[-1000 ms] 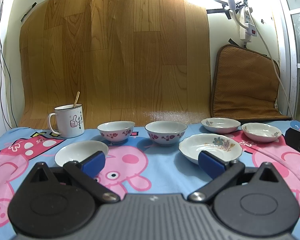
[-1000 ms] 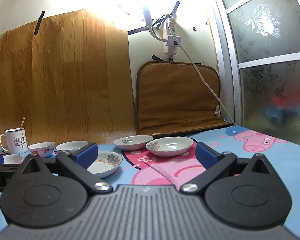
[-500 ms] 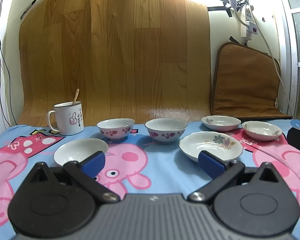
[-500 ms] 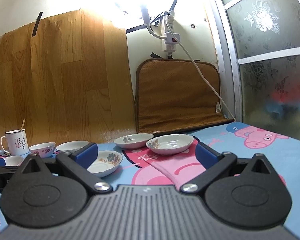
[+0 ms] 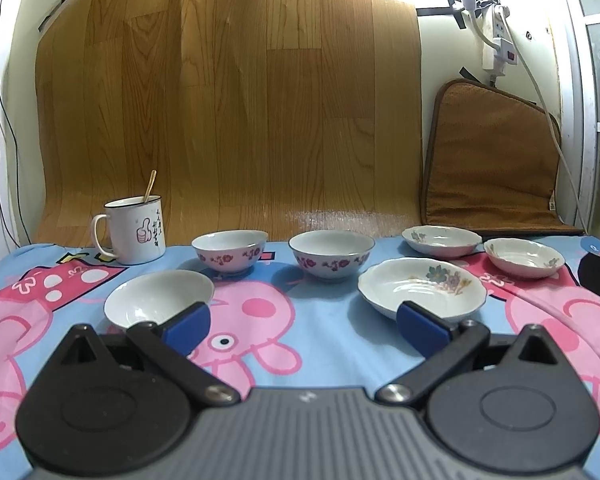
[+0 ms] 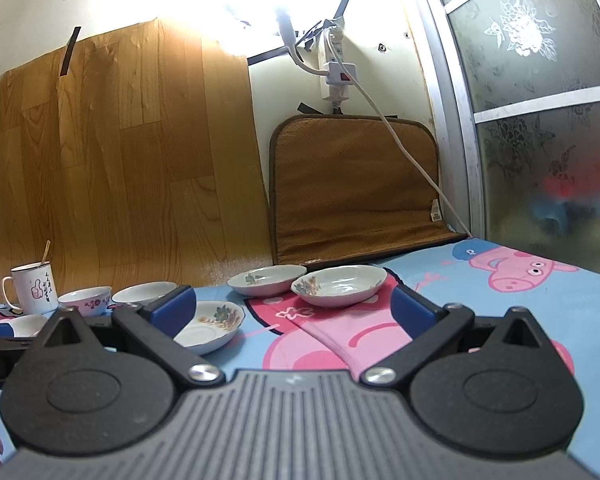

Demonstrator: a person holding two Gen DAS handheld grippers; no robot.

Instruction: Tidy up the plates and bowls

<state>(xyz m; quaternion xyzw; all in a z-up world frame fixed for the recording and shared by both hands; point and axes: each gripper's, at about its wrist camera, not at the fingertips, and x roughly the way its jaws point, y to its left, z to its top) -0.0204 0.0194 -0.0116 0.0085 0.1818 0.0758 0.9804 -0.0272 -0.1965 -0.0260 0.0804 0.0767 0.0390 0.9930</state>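
My left gripper (image 5: 304, 322) is open and empty, low over the tablecloth. Ahead of it sit a plain white bowl (image 5: 158, 298) at the left, two bowls with red flowers (image 5: 230, 250) (image 5: 331, 254) behind, and a flowered plate (image 5: 422, 286) at the right. Two small flowered plates (image 5: 442, 240) (image 5: 524, 258) lie further right. My right gripper (image 6: 292, 310) is open and empty, facing the two small plates (image 6: 266, 279) (image 6: 339, 284), with the larger flowered plate (image 6: 210, 326) by its left finger.
A white mug with a spoon (image 5: 134, 230) stands at the back left. A wood-pattern sheet (image 5: 228, 120) and a brown cushion (image 5: 490, 172) lean on the back wall. A white power cable (image 6: 404, 144) hangs down at the right. A frosted glass door (image 6: 540, 100) stands at the right.
Both grippers have shifted only slightly; the scene sits a little lower in the left view and the right view has tilted a little. Nothing was gripped or moved.
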